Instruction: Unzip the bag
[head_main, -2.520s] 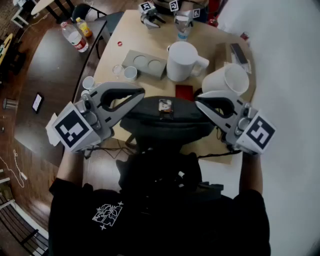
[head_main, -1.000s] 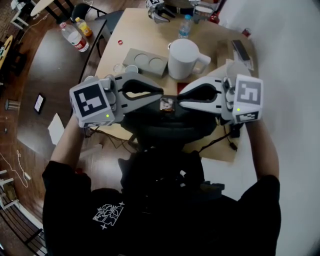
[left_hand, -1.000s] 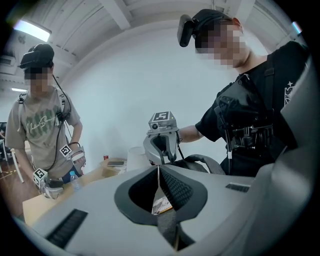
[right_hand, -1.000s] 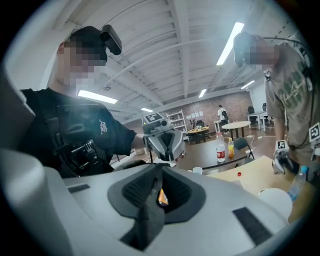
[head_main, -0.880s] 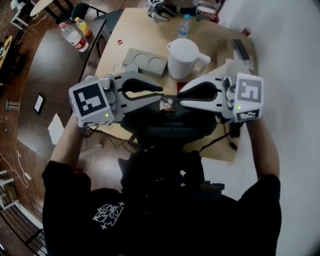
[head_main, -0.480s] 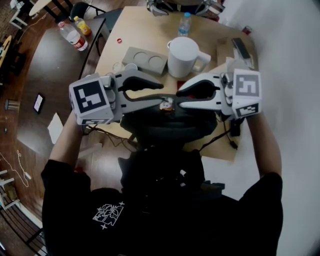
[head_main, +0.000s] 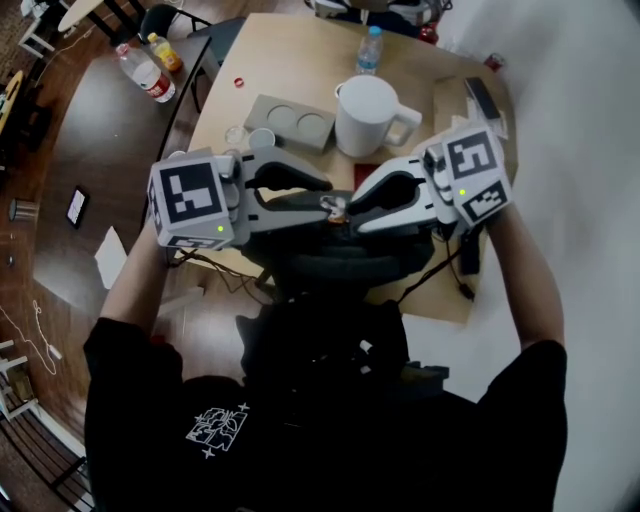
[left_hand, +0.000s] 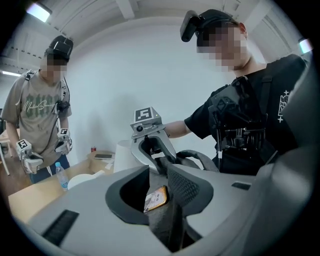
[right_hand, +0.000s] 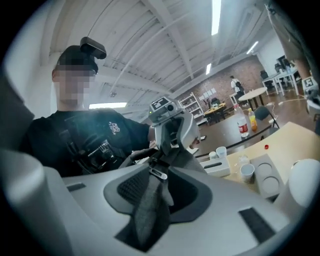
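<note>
A black bag (head_main: 340, 265) lies at the near edge of the wooden table (head_main: 270, 70), with a small orange tag (head_main: 333, 208) on top. My left gripper (head_main: 325, 198) reaches in from the left and my right gripper (head_main: 352, 210) from the right, tips almost meeting over the tag. Both pairs of jaws have just been opening. In the left gripper view, my left gripper (left_hand: 159, 172) stands open around a grey fabric strip and the tag (left_hand: 156, 198). In the right gripper view, my right gripper (right_hand: 159, 172) stands open with the fabric (right_hand: 150, 205) and a metal zipper pull (right_hand: 158, 173) between its pads.
Behind the bag stand a white pitcher (head_main: 368, 117), a grey tray (head_main: 288, 125) with two round recesses, small cups (head_main: 260, 140) and a water bottle (head_main: 369, 50). A black cable (head_main: 440, 275) trails at the right. A second person (left_hand: 42, 110) stands across the table.
Both grippers came in from the bag's ends to its middle. In the last half second the right gripper rolled and dipped, and both pairs of jaws widened.
</note>
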